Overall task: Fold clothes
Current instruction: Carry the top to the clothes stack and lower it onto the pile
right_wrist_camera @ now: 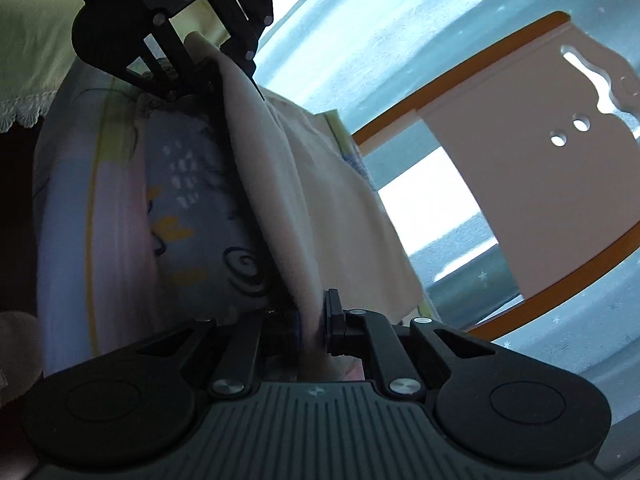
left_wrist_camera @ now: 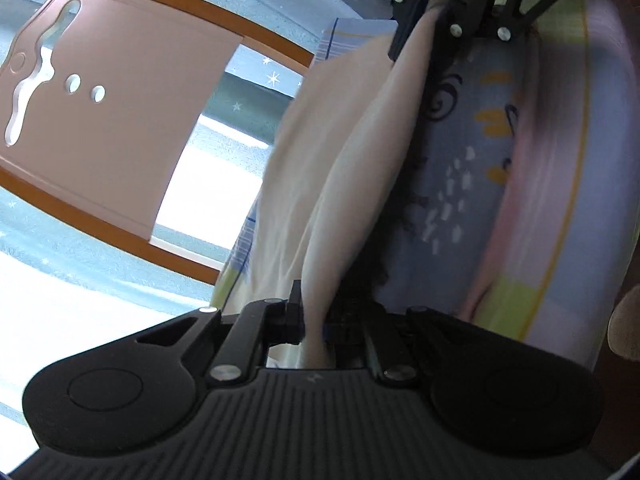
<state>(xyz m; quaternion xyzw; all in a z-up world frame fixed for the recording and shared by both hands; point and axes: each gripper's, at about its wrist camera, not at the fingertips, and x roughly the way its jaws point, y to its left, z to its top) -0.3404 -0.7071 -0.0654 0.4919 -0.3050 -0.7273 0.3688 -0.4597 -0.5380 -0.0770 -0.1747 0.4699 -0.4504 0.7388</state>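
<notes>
Fold-over step was in hand: left gripper (left_wrist_camera: 316, 320) and right gripper (right_wrist_camera: 314, 322) each pinched one end of the cream garment (left_wrist_camera: 340, 184), stretched between them above the patterned bedsheet (left_wrist_camera: 480, 184); next move likely needs lowering it flat before letting go.

Two grippers, one cloth, one printed sheet, one pink panel

Between the views I count two black grippers, the left gripper (left_wrist_camera: 314, 322) and the right gripper (right_wrist_camera: 312, 330), each with two fingers; one cream garment (left_wrist_camera: 340, 184) stretched from one to the other; one patterned bed sheet (left_wrist_camera: 472, 168) carrying three yellow marks and a single cluster of white raindrops; one pink panel (left_wrist_camera: 112, 120) in an orange frame, pierced by two small round holes and one long wavy slot; and one lace-edged pale green cloth (right_wrist_camera: 28, 60)
</notes>
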